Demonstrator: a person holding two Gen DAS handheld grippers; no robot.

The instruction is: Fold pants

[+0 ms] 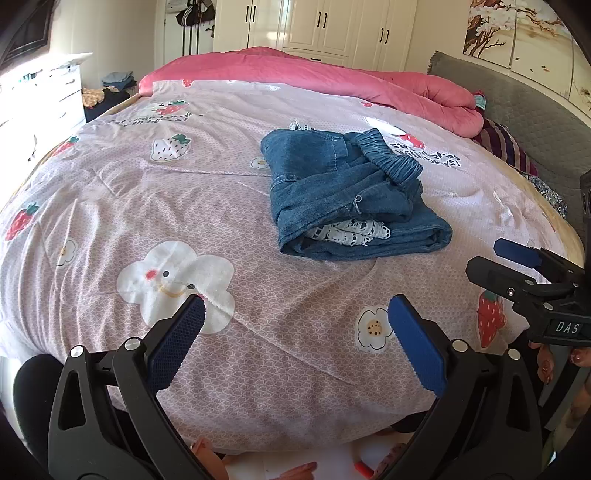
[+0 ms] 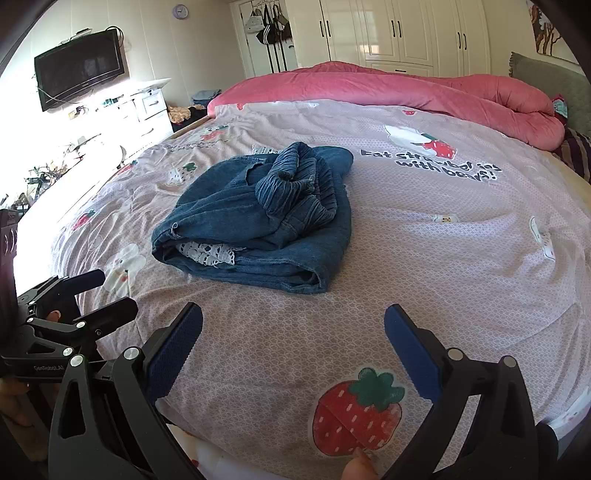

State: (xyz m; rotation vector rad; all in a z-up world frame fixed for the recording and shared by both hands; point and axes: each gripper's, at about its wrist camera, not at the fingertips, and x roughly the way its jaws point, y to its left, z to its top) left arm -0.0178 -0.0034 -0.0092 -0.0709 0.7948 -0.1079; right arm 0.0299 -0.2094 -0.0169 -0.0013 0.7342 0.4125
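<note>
Blue denim pants [image 1: 347,192] lie folded in a thick bundle on the pink printed bedspread [image 1: 147,206], elastic waistband on top and white lace trim peeking from the near fold. In the right wrist view the pants [image 2: 258,225] sit left of centre. My left gripper [image 1: 295,314] is open over the bedspread near the bed's front edge, well short of the pants, holding nothing. My right gripper [image 2: 293,321] is likewise open and empty near the front edge. Each gripper shows in the other's view: the right gripper [image 1: 495,258] at the right, the left gripper [image 2: 110,291] at the left.
A rolled pink quilt [image 1: 332,77] lies along the far side of the bed, by a grey headboard [image 1: 524,110] at right. White wardrobes [image 2: 399,33] stand behind. A white dresser [image 2: 147,107] and wall television [image 2: 79,68] are at left.
</note>
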